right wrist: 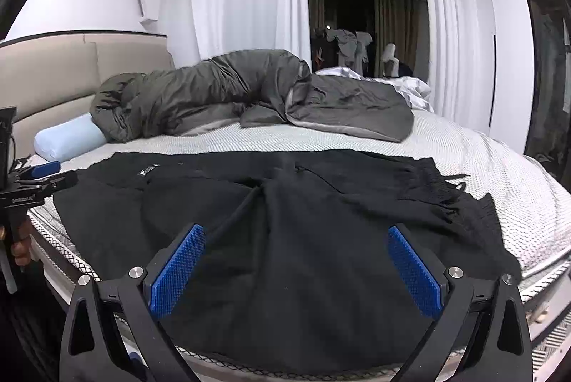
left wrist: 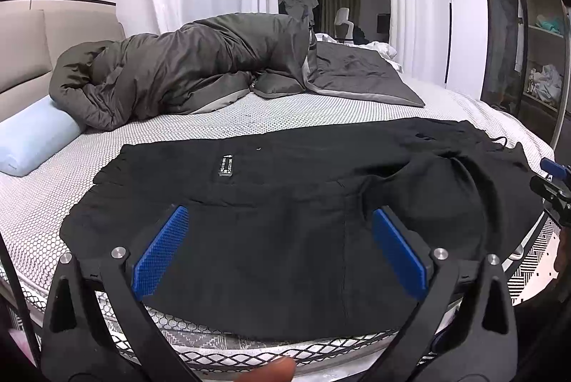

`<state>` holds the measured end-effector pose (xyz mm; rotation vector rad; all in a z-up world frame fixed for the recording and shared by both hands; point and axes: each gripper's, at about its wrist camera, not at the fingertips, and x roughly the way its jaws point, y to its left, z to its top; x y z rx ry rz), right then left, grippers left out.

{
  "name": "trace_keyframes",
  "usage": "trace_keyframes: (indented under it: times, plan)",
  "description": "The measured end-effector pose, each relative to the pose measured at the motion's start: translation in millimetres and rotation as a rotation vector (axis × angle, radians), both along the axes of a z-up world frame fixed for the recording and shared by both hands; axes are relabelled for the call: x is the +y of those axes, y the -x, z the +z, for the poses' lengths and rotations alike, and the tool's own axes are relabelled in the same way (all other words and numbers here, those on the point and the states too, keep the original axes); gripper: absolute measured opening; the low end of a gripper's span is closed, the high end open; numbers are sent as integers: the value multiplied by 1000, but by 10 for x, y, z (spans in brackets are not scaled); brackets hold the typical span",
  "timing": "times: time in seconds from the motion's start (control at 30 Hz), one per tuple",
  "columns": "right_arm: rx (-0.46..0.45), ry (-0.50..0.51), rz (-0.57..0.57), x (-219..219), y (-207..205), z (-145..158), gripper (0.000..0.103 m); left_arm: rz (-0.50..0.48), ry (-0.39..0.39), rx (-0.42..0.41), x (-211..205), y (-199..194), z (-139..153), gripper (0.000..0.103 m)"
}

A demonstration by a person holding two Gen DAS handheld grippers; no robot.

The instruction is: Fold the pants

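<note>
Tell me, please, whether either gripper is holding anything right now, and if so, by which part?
Nothing is held. The left gripper and the right gripper both stand open above the black pants, which lie spread on the bed.

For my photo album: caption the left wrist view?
Open left tongs hover above black fabric pants spread on a white mattress.

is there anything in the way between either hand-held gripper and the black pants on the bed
Nothing visible. The left hand-held gripper and right hand-held gripper both hover open directly over the black pants. The grey duvet lies farther back, clear of them.
</note>
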<state>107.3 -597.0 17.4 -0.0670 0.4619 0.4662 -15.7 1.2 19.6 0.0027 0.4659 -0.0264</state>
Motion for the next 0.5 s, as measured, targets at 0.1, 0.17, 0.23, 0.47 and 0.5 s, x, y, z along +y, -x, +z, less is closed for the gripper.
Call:
trace_keyframes:
  times: [0.1, 0.17, 0.23, 0.47, 0.5]
  plan:
    - [22, 31, -29, -2, 0, 68, 103, 9, 0, 11, 7, 14, -4, 102]
    - [37, 46, -43, 0, 18, 126, 103, 13, 4, 19, 8, 26, -8, 102]
    - [43, 56, -52, -11, 56, 192, 103, 21, 0, 19, 9, 58, 1, 102]
    - [66, 65, -53, -4, 143, 314, 103, 38, -11, 26, -45, 189, 130, 102]
    - [67, 63, -45, 2, 149, 310, 103, 39, -9, 26, -38, 202, 150, 102]
